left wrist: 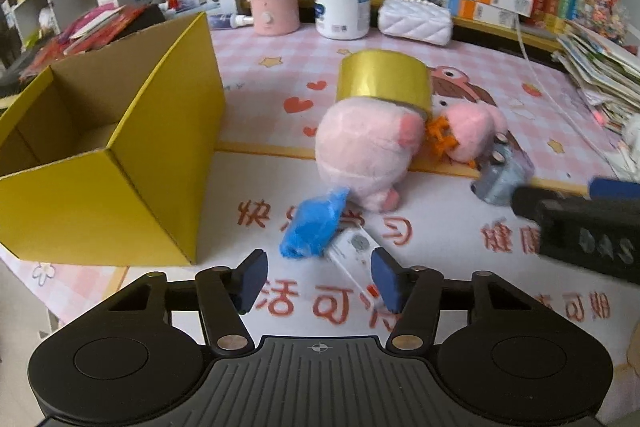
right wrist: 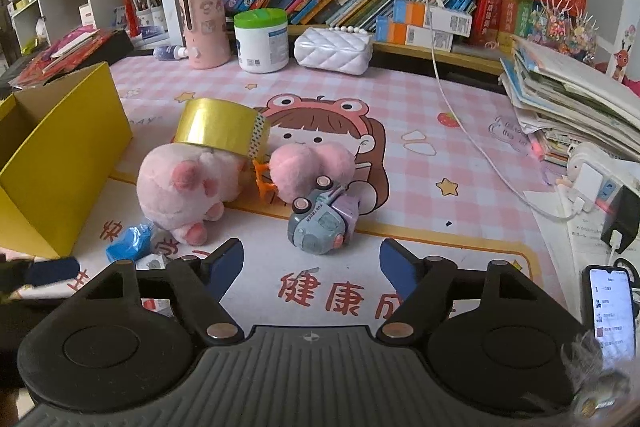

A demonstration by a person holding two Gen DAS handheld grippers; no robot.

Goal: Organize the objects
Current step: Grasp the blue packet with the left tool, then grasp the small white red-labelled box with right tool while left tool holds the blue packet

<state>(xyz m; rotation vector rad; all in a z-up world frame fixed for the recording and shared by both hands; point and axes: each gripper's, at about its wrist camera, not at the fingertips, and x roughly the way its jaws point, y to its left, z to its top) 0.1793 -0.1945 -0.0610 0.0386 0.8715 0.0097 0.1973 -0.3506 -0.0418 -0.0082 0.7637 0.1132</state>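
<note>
Currently, the left gripper [left wrist: 318,277] stands partly open, holding nothing; a white packet [left wrist: 354,247] lies on the surface [left wrist: 460,315] just ahead between its pads, and a blue crumpled wrapper [left wrist: 310,227] lies just ahead. Further forward rests a pink plush toy [left wrist: 356,155] with a gold tape roll [left wrist: 384,79] on top. An open yellow cardboard box [left wrist: 120,163] stands ahead to the left; its visible interior is bare. The right gripper [right wrist: 312,267] is also partly open and empty; a grey toy car [right wrist: 320,223] marked "FUN TRUCK" lies just ahead. Red Chinese characters are printed on the mat [right wrist: 460,155].
</note>
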